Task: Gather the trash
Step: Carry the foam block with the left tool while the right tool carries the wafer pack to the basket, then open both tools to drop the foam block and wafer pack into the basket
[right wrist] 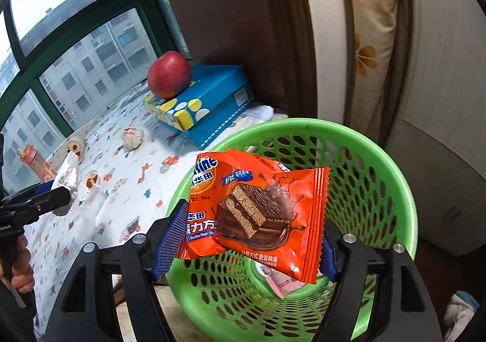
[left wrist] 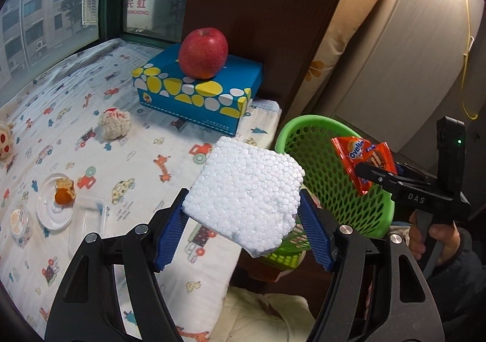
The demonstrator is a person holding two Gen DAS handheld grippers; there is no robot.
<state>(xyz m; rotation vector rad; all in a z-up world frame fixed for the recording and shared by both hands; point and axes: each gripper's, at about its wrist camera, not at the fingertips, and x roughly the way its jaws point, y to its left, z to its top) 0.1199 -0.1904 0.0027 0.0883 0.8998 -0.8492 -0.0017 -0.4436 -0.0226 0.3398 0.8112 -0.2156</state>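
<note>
My left gripper [left wrist: 243,217] is shut on a white foam block [left wrist: 246,193] and holds it above the bed's edge, just left of a green mesh basket [left wrist: 331,190]. My right gripper [right wrist: 247,232] is shut on an orange Ovaltine snack wrapper [right wrist: 258,208] and holds it over the basket's [right wrist: 364,190] opening; the wrapper also shows in the left wrist view [left wrist: 361,163]. A pink paper scrap [right wrist: 282,282] lies inside the basket. A crumpled paper ball [left wrist: 114,125] and an orange peel [left wrist: 64,191] on a clear lid remain on the bed.
A red apple [left wrist: 203,52] sits on a blue tissue box [left wrist: 197,90] at the back of the patterned sheet [left wrist: 121,160]. A small cup [left wrist: 19,220] and a toy [left wrist: 4,141] lie at the left. A window is behind, a wooden post and cushions to the right.
</note>
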